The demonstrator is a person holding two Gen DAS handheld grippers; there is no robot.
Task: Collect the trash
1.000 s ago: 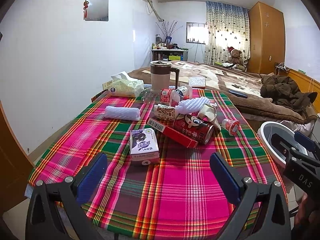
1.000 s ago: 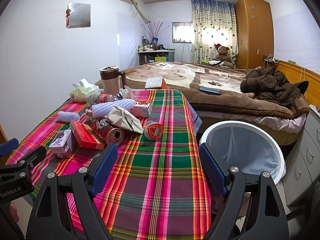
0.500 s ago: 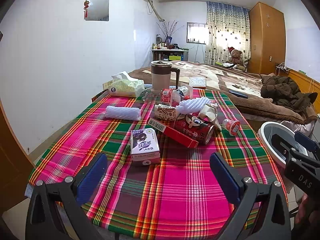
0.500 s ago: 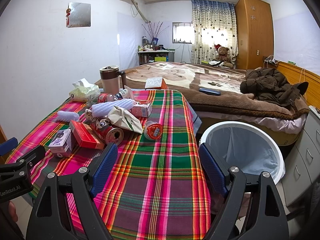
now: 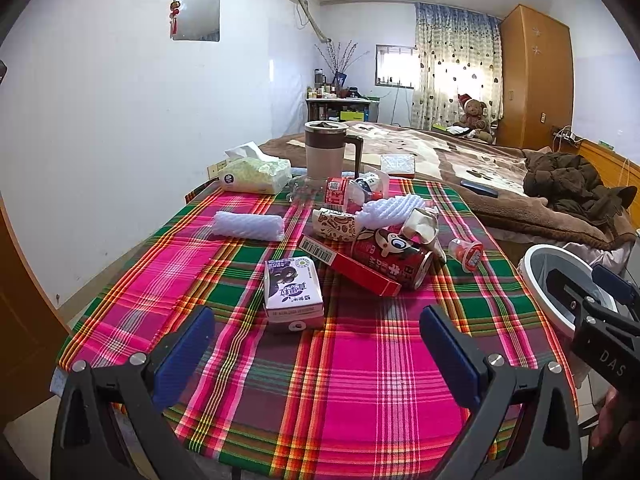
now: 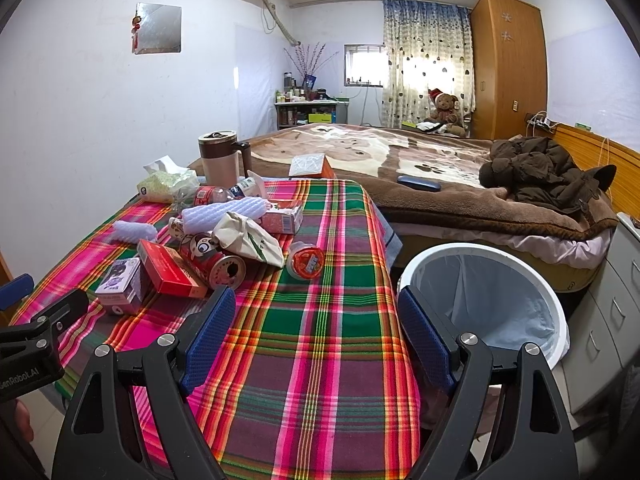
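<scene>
I see the trash lying in a heap on the far half of the table (image 5: 360,400), on its plaid cloth. In the left view, a red can (image 5: 390,258) lies on its side touching a flat red box (image 5: 352,266); a purple carton (image 5: 292,292) sits just in front of them, nearest to my left tongs. Behind the can are a crumpled paper bag (image 5: 420,224), 2 white foam sleeves (image 5: 248,226) and a small plastic cup (image 5: 466,252) tipped over to the right. A tissue pack (image 5: 256,170) and a tall mug (image 5: 324,152) stand at the far edge.

My left gripper (image 5: 316,340) hangs over the near part of the cloth, fingers spread wide, nothing between them. My right gripper (image 6: 316,328) is likewise spread and empty, over the near right edge of the table.

The white bin (image 6: 556,312) stands on the floor just right of the table, lined with a bag. A bed (image 6: 400,160) lies beyond.
</scene>
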